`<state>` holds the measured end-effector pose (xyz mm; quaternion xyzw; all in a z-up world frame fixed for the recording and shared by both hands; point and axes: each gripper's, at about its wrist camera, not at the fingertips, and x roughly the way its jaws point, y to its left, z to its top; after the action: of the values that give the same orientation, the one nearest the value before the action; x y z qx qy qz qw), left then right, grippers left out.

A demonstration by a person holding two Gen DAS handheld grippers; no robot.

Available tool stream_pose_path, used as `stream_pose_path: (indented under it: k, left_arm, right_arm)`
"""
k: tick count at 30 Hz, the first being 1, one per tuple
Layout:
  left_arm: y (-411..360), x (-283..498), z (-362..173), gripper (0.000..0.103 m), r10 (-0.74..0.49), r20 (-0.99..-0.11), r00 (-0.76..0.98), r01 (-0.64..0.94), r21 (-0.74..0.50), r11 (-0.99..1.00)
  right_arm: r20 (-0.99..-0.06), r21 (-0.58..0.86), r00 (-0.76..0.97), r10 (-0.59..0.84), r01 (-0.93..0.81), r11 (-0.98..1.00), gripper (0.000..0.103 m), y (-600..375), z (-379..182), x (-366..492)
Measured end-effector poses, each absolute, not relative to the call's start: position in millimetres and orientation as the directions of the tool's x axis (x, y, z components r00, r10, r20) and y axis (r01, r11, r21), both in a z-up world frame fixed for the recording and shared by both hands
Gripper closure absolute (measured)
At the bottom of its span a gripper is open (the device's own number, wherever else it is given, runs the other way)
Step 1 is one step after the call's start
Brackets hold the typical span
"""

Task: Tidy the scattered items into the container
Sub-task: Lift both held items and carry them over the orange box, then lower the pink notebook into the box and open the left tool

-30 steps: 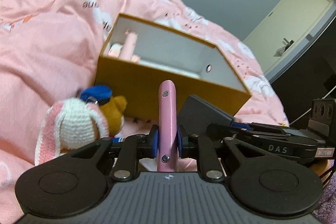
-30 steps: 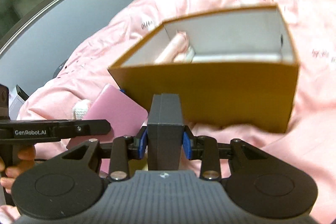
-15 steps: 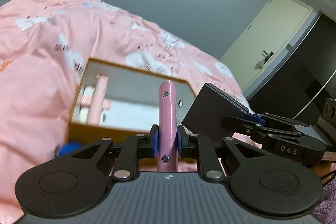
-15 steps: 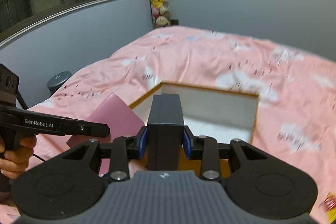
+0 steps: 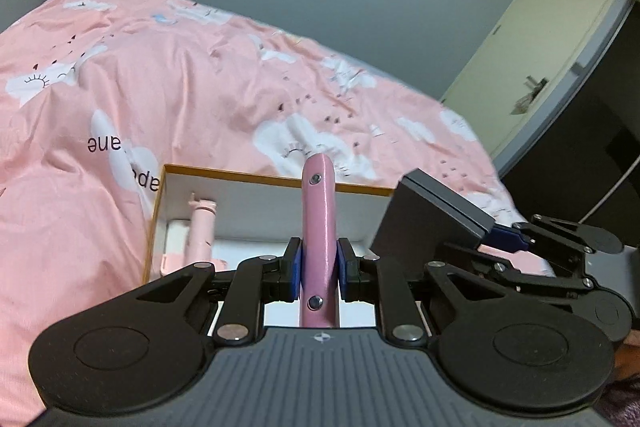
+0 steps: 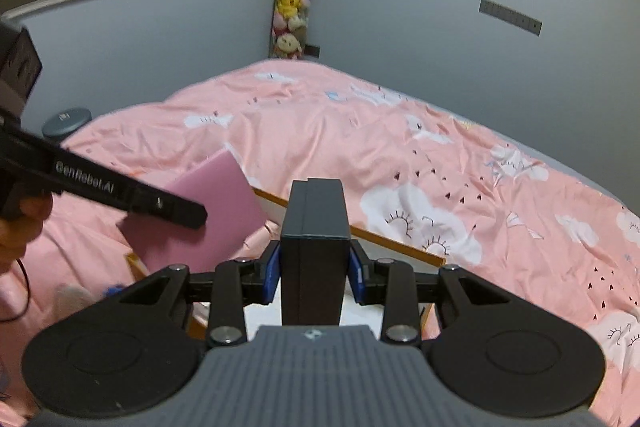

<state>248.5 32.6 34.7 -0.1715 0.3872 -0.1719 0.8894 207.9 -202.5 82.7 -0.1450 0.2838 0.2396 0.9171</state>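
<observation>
Left gripper (image 5: pixel 319 269): pinching the pink case (image 5: pixel 318 227) edge-on, right above the box (image 5: pixel 256 183).
Right gripper (image 6: pixel 314 277): clamped on the dark case (image 6: pixel 314 227), also over the box.
Already in the box: a pink stick-shaped item (image 5: pixel 200 227) against its left wall.
Progress: partway, I'd say; both cases not yet dropped in.
Left over: something pale beside the box's left corner, too blurred to name.

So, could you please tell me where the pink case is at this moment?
The pink case is clamped edge-on in the left tongs, held above the open box on the pink bedspread, with the dark case in the right tongs beside it.
</observation>
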Motion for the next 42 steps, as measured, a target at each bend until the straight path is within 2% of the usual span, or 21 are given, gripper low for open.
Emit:
stream_pose_path:
  k: [12, 18, 26, 34, 39, 42]
  left_arm:
    - [16.0, 334.5, -54.0, 0.083, -0.520, -0.748, 0.412, 0.045, -0.553, 0.832]
    - [0.1, 361.9, -78.5, 0.083, -0.490, -0.803, 0.340, -0.016, -0.526, 0.851]
    - [-9.6, 377.5, -98.8, 0.083, -0.504, -0.806, 0.310, -0.038, -0.540, 0.841]
    - [-14.6, 376.6, -95.4, 0.078, -0.423, -0.847, 0.321, 0.030, -0.437, 0.899]
    - [-19.4, 371.9, -90.2, 0.071, -0.320, -0.881, 0.348, 0.084, -0.310, 0.947]
    - [-16.0, 370.4, -86.1, 0.067, -0.322, -0.877, 0.356, 0.096, -0.308, 0.946]
  right_arm:
    - [-0.707, -0.124, 0.624, 0.332, -0.572, 0.811, 0.066, -195.1, 34.0, 258.2]
    - [-0.760, -0.151, 0.586, 0.281, -0.579, 0.801, 0.066, -189.2, 14.1, 281.3]
    - [-0.809, -0.176, 0.547, 0.213, -0.572, 0.801, 0.066, -188.1, -7.1, 305.9]
    - [-0.827, -0.254, 0.537, 0.164, -0.619, 0.743, 0.066, -173.8, -23.5, 314.8]
    - [-0.830, -0.270, 0.535, 0.161, -0.637, 0.722, 0.066, -166.5, -25.5, 312.3]
    - [-0.831, -0.269, 0.531, 0.164, -0.642, 0.718, 0.066, -165.5, -26.5, 311.9]
